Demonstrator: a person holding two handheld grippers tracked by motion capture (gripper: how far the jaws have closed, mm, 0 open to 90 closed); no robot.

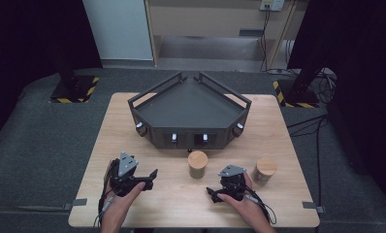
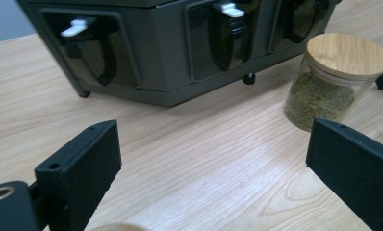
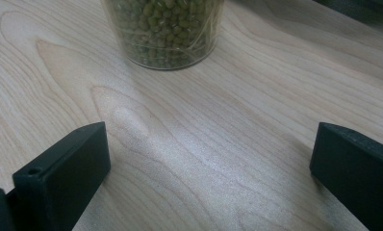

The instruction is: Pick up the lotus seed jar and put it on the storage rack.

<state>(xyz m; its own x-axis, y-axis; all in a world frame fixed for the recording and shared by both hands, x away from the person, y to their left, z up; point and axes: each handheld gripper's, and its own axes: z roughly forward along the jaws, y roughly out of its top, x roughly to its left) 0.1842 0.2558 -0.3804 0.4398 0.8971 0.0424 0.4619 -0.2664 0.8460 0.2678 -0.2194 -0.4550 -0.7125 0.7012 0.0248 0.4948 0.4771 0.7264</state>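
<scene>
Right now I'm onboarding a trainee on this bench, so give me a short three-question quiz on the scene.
1. How many clear glass jars with round bamboo lids stand on the pale wooden table?
2. True or false: the left tongs grip a jar.
3. What fills the middle jar: A rice, B green beans, C screws?

Key: 1. Two, the other by the right tongs. 2. False; both tongs are open, holding nothing. 3. B.

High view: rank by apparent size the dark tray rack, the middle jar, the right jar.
1. Dark tray rack, largest by far.
2-3. Middle jar and right jar look about alike; no ranking between them.
</scene>
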